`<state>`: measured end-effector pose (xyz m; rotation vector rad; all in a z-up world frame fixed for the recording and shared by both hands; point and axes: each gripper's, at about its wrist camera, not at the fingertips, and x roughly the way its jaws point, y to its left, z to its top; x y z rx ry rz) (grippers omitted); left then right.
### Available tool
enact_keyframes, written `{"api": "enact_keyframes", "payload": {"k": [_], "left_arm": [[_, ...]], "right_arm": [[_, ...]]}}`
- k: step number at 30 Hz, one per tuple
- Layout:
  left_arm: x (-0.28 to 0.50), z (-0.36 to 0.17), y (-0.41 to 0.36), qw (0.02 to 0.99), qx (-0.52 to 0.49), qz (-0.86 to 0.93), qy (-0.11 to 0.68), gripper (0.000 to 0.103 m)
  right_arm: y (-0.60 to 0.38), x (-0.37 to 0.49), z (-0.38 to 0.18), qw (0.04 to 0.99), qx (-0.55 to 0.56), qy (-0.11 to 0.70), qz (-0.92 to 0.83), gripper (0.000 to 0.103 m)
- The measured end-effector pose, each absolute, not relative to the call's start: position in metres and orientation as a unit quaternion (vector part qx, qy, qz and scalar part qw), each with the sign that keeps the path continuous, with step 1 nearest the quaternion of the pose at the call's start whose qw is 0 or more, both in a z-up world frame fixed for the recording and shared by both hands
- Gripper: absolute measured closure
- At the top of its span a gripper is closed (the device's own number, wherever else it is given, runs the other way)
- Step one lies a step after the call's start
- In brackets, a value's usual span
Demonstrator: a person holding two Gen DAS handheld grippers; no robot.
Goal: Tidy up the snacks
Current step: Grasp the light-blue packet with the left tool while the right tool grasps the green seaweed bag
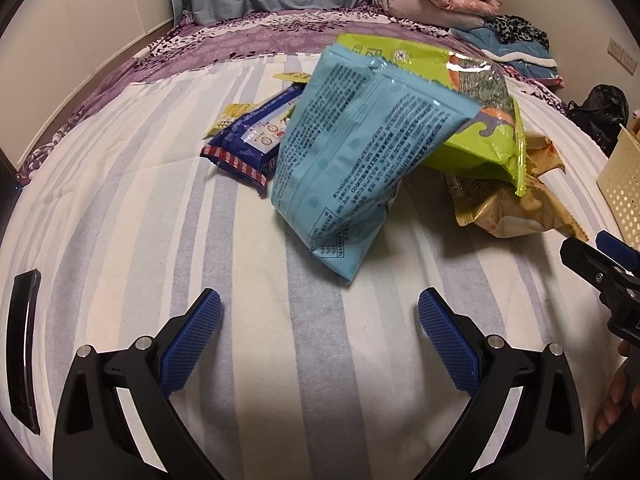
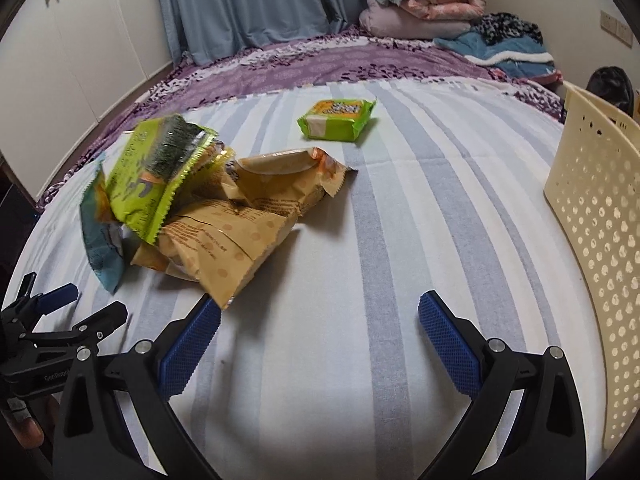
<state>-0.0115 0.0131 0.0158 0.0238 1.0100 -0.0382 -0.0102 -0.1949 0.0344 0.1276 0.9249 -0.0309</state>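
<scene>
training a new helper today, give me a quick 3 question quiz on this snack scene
1. True or false: the left tool is shut on the light blue bag.
2. Which snack lies alone, apart from the pile? A) the dark blue packet B) the small green packet C) the tan bag
3. On which side of the right tool does the cream basket stand?

Key
1. False: both tools are open and empty, above the striped sheet.
2. B
3. Its right side.
</scene>
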Motion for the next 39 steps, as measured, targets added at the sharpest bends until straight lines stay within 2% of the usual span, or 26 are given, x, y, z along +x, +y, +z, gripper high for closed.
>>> {"api": "enact_keyframes", "payload": {"k": [12, 18, 30, 39], "left_arm": [[-0.015, 0.05, 0.036, 0.896, -0.007, -0.01, 0.443, 0.003], [-0.004, 0.046, 0.037, 0.893, -0.002, -0.023, 0.45, 0.003], [0.006, 0.043, 0.052, 0.896, -0.02, -0.039, 0.441, 0.003], [0.013, 0.048, 0.066, 0.901, -0.02, -0.042, 0.432, 0.003]], "right_arm": [[-0.177, -0.008, 0.078, 0.926, 0.01, 0.372, 0.056, 0.005], [-0.17, 0.011, 0.084, 0.927, -0.02, 0.365, 0.081, 0.005], [-0.113, 0.056, 0.076, 0.903, -0.164, 0.365, 0.158, 0.005], [-0.094, 0.068, 0.07, 0.878, -0.212, 0.372, 0.215, 0.005]]}}
